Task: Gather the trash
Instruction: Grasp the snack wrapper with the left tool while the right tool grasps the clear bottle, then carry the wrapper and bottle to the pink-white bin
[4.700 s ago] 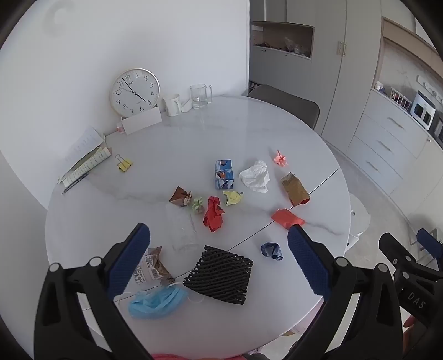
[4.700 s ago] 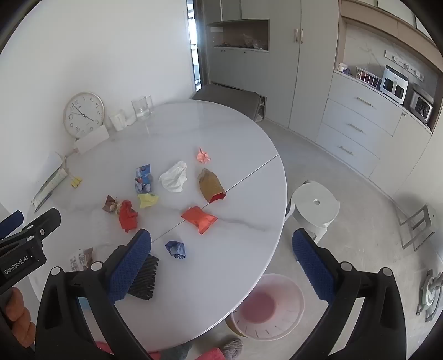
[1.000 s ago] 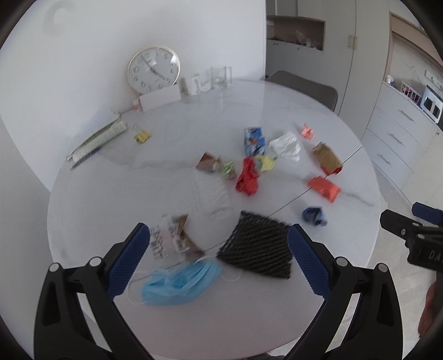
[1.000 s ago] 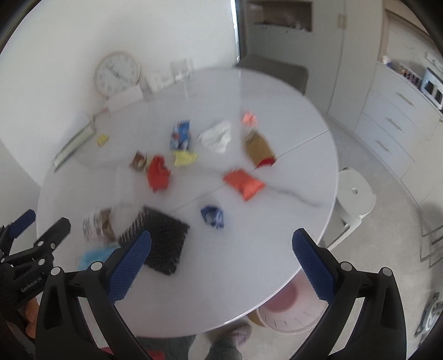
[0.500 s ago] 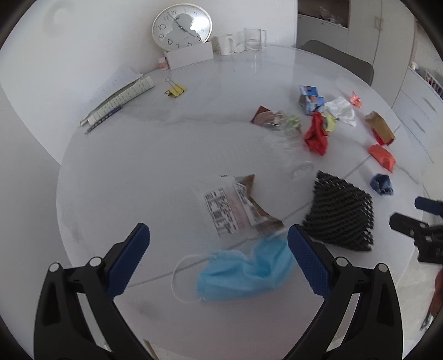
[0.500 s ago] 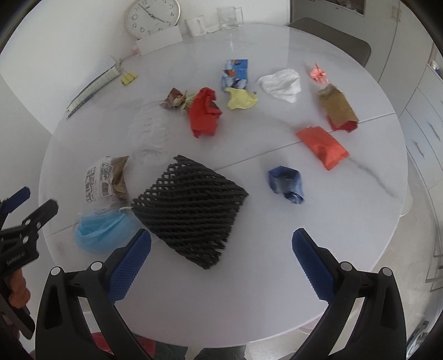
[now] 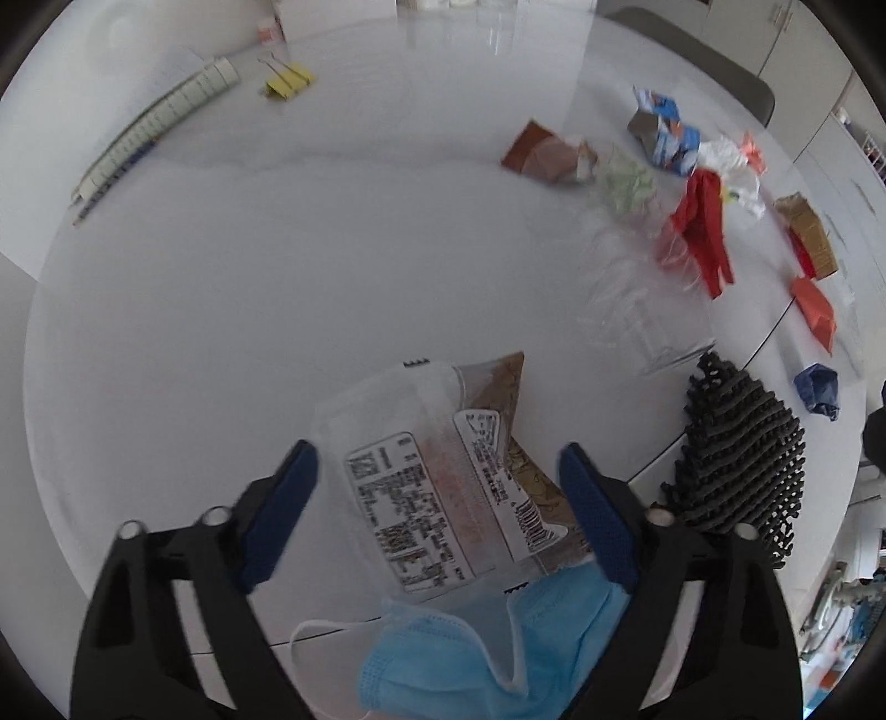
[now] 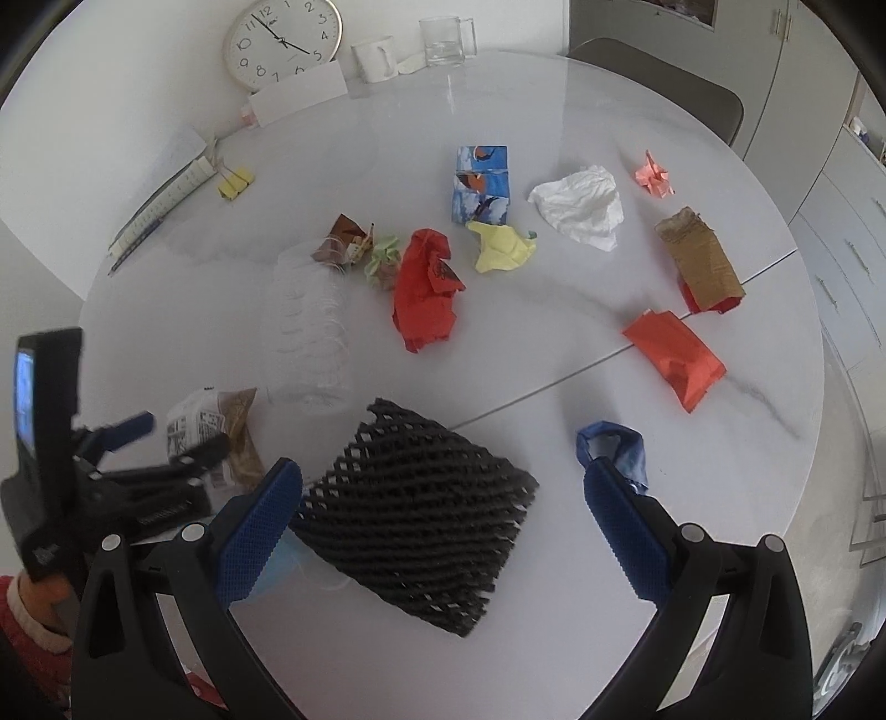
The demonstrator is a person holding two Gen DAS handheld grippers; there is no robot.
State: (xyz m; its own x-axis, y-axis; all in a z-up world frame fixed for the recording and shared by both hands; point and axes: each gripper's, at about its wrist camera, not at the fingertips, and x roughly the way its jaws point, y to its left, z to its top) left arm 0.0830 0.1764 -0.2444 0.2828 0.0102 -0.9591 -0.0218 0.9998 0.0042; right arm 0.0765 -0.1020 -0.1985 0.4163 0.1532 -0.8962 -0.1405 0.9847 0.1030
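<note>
Trash lies scattered on a round white table. My left gripper is open, its fingers on either side of a clear labelled wrapper, just above a blue face mask. In the right wrist view the left gripper is at that wrapper. My right gripper is open over a black foam net, which also shows in the left wrist view. A blue wad lies by the right finger.
Further back lie a clear plastic bottle, red paper, a yellow wad, a blue carton, white tissue, a brown bag and an orange packet. A clock, mugs and a yellow clip stand at the far edge.
Both grippers have dropped closer to the table. The left now straddles the clear wrapper; the right now hovers over the black net. Both stay open.
</note>
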